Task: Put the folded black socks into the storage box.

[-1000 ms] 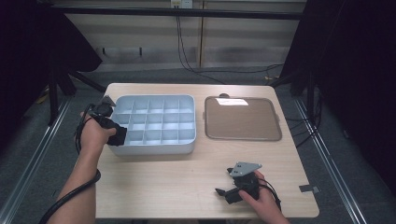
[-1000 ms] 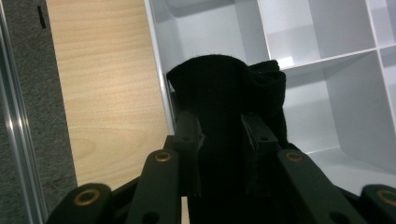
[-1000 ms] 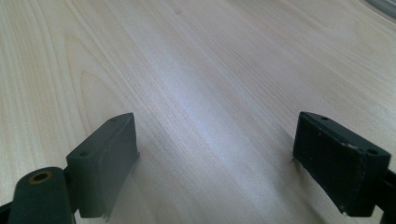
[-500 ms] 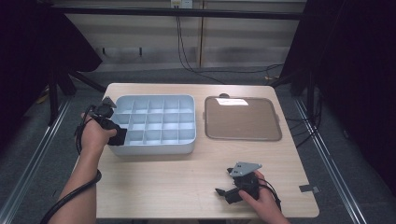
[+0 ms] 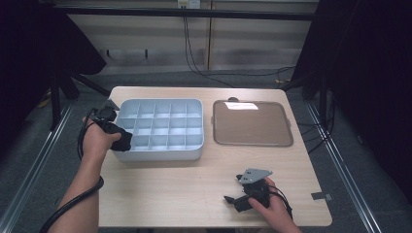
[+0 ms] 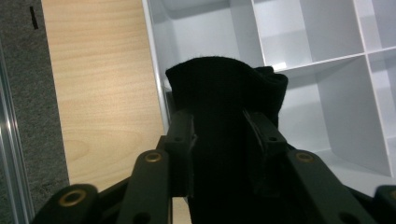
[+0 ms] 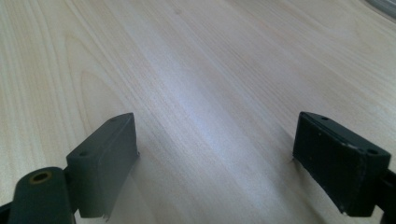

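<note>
A pale blue divided tray (image 5: 160, 154) stands on the left half of the wooden table (image 5: 170, 189). My left gripper (image 5: 121, 141) sits at the tray's near left corner. It holds a roll of black cloth (image 6: 224, 84) over a corner compartment (image 6: 322, 60). Its jaws have just been opening a little, and the cloth still fills the gap between both pads (image 6: 184, 140). My right gripper (image 5: 231, 200) rests low near the table's front edge, pointing left. In the right gripper view its jaws (image 7: 215, 154) stand wide apart over bare wood.
A flat brown tray (image 5: 252, 124) with a white label at its far edge lies to the right of the divided tray. A strip of bare wood runs between the two trays and the front edge. Dark floor and metal rails surround the table.
</note>
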A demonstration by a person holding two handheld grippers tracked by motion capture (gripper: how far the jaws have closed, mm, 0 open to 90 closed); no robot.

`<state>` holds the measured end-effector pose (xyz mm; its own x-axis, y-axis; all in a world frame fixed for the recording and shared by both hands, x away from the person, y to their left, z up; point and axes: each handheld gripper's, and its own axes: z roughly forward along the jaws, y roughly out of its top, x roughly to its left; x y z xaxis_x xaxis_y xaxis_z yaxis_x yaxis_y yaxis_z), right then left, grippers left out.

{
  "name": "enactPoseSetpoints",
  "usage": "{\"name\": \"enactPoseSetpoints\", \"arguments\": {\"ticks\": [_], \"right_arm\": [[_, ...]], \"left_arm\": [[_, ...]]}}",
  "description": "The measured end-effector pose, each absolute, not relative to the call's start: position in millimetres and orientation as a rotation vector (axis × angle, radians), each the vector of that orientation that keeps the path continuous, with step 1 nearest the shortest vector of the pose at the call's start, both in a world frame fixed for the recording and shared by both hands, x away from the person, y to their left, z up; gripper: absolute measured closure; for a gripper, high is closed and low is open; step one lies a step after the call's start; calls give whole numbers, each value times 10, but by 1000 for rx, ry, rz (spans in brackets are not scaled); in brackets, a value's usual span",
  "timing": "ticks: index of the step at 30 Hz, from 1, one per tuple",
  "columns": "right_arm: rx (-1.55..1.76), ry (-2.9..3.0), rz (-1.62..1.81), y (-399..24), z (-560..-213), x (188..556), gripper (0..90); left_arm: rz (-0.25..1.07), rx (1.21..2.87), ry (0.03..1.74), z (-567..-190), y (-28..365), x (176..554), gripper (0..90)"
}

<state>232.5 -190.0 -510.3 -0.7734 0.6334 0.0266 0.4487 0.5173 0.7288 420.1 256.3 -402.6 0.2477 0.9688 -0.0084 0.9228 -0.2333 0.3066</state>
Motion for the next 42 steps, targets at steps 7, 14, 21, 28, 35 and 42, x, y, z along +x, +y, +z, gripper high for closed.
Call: {"name": "enactPoseSetpoints", "arguments": {"ticks": [7, 14, 21, 28, 35, 42], "right_arm": [[915, 2517, 1104, -1900, -5103, 2325, 132], [919, 2517, 1104, -1899, -5103, 2324, 132], [916, 2518, 1104, -1899, -5103, 2325, 132], [916, 2517, 1104, -1900, -5103, 2325, 132], [916, 2518, 1104, -1900, -5103, 2325, 132], [916, 2517, 1103, -1900, -5102, 2325, 132]], "left_arm": [[290, 2266, 1756, -3949, 2564, 4201, 583], [287, 2239, 1757, -3843, 2594, 4199, 582], [269, 2228, 1772, -3754, 2633, 4201, 604], [244, 2221, 1778, -3683, 2652, 4207, 662], [220, 2226, 1777, -3618, 2633, 4217, 734], [205, 2253, 1773, -3578, 2614, 4228, 782]]}}
